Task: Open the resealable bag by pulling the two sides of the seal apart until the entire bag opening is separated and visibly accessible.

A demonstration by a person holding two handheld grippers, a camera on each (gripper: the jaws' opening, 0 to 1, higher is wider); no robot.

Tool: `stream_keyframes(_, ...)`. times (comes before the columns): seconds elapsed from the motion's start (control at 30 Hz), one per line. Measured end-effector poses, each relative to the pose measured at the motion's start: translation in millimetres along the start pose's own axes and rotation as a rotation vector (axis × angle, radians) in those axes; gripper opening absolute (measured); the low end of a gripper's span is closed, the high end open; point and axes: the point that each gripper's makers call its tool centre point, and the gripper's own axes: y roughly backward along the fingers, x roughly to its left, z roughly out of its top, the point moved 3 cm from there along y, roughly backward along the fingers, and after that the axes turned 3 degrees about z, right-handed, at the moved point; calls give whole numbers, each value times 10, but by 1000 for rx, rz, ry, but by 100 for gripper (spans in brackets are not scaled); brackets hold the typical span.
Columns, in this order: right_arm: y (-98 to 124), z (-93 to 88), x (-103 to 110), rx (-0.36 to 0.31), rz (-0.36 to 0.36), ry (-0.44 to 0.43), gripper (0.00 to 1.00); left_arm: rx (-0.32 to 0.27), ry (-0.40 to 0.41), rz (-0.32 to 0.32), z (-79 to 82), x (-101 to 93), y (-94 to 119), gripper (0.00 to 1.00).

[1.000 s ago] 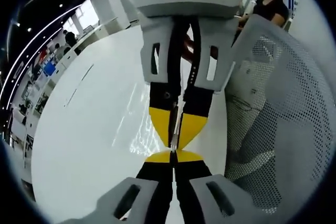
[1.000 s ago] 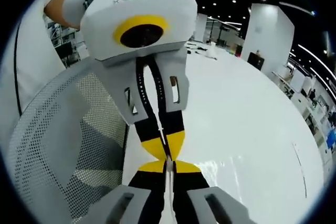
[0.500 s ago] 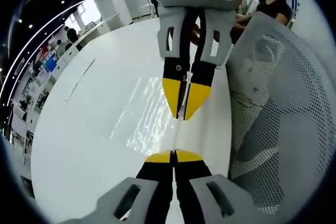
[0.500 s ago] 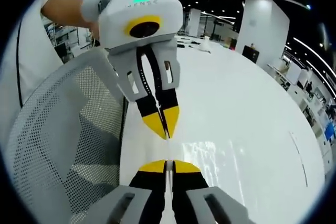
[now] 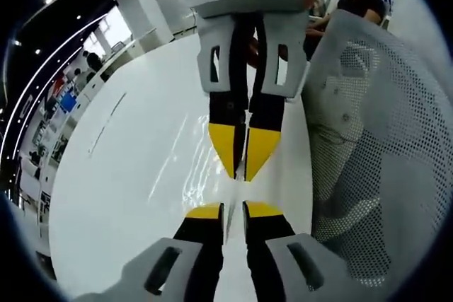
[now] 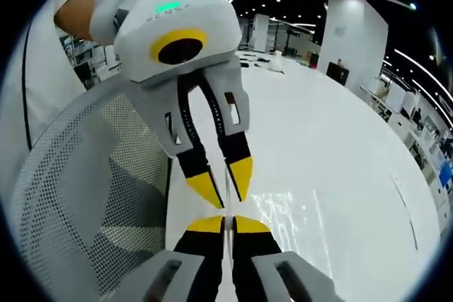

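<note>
The clear resealable bag is seen as glinting film held up over the white table, strung between the two claws so its seal can be worked. One lip is pinched edge-on in the right claw, tips pressed together on it, likely as the anchor side. The left claw is spread, tips flanking the film without gripping, probably for a fresh bite. How far the seal is parted cannot be told. A mesh chair stands just beside the table.

Both views face each other closely over the white table, each showing the opposite claw, mesh chair beside
</note>
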Motion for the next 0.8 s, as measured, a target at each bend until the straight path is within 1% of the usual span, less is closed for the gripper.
stream_keyframes(0.07, -5, 9, 7, -2, 2, 6, 0, 2, -11, -1, 11, -1, -14, 1)
stream_keyframes(0.17, -8, -1, 11, -2, 4, 2, 0, 8, -13, -5, 9, 1, -23, 1)
stream_keyframes(0.37, 6, -26, -15, -7, -3, -16, 0, -7, -31, -15, 18, -1, -37, 0)
stream_keyframes(0.43, 11, -34, -12, -5, -1, -17, 0, -13, 18, -23, 28, 0, -47, 0)
stream_keyframes(0.53, 47, -65, -47, -7, -15, -19, 0, -13, 24, -4, 17, 51, -50, 0)
stream_keyframes(0.6, 73, -104, -60, -6, -16, -25, 0, -12, 40, -9, 12, 61, -53, 0)
stream_keyframes(0.7, 118, -184, -61, 17, -20, -23, 0, -5, 36, -5, -14, 72, -58, 0)
stream_keyframes(0.8, 166, -259, -78, 22, -24, -34, 0, -7, 51, -5, -37, 80, -56, 0)
